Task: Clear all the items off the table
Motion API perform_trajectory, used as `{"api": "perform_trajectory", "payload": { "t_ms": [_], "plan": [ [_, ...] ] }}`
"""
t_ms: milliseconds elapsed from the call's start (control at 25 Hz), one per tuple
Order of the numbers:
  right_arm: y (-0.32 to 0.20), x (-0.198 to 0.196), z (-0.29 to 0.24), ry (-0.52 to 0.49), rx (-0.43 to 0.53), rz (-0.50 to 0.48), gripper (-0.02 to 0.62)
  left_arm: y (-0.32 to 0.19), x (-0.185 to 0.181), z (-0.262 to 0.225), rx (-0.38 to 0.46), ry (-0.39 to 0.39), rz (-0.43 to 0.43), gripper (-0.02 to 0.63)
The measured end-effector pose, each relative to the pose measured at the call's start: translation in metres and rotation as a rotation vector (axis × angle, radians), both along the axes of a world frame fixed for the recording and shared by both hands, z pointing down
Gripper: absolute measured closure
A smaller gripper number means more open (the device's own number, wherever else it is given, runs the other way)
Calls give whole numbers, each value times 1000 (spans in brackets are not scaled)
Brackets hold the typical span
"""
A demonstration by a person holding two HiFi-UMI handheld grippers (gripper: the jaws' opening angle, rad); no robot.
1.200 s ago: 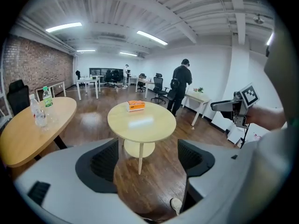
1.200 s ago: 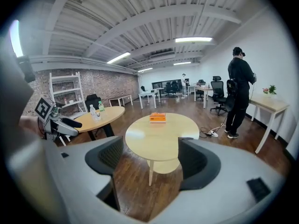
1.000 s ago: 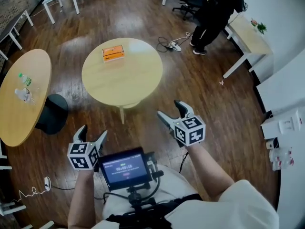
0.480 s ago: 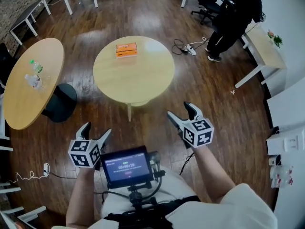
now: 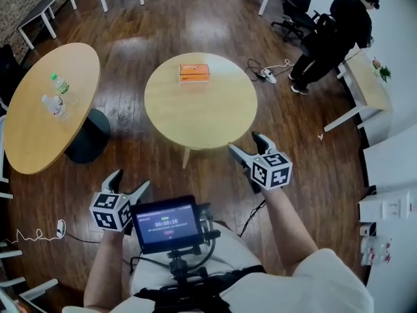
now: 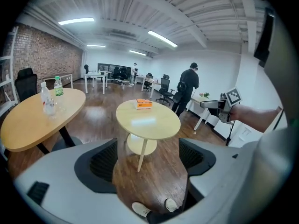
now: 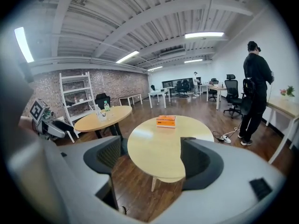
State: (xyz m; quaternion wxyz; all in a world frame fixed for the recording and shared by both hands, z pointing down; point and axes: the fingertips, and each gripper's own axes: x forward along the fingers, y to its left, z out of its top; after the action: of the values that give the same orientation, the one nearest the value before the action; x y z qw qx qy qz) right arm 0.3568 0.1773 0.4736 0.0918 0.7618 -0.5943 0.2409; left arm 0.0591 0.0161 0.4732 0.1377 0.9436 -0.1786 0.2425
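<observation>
Head view: glossy dark plank floor [image 5: 163,18]; round pale wooden table [image 5: 202,109], smooth top. Left gripper [image 5: 130,178]: jaws apart, empty. Right gripper [image 5: 245,141]: jaws just been opening, nothing between. Flat orange rectangular box [image 5: 194,73] at table's far edge.

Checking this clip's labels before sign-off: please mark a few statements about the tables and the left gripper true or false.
1. An orange box lies on the round table. True.
2. The left gripper holds a bottle. False: its jaws stand apart with nothing between them.
3. A clear bottle stands on the oval table. True.
4. The round table carries several items. False: only the orange box is on it.
</observation>
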Motion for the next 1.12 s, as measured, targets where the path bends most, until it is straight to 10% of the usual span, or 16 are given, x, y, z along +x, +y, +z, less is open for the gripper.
{"api": "perform_trajectory", "payload": {
  "t_ms": [440,1120],
  "plan": [
    [-140,24,30,166,-147,-198,109,-75,-52,11,-11,-16,-77,192],
    [-325,179,127,438,-443,-650,109,-112,-4,5,-49,-37,-397,192]
  ]
}}
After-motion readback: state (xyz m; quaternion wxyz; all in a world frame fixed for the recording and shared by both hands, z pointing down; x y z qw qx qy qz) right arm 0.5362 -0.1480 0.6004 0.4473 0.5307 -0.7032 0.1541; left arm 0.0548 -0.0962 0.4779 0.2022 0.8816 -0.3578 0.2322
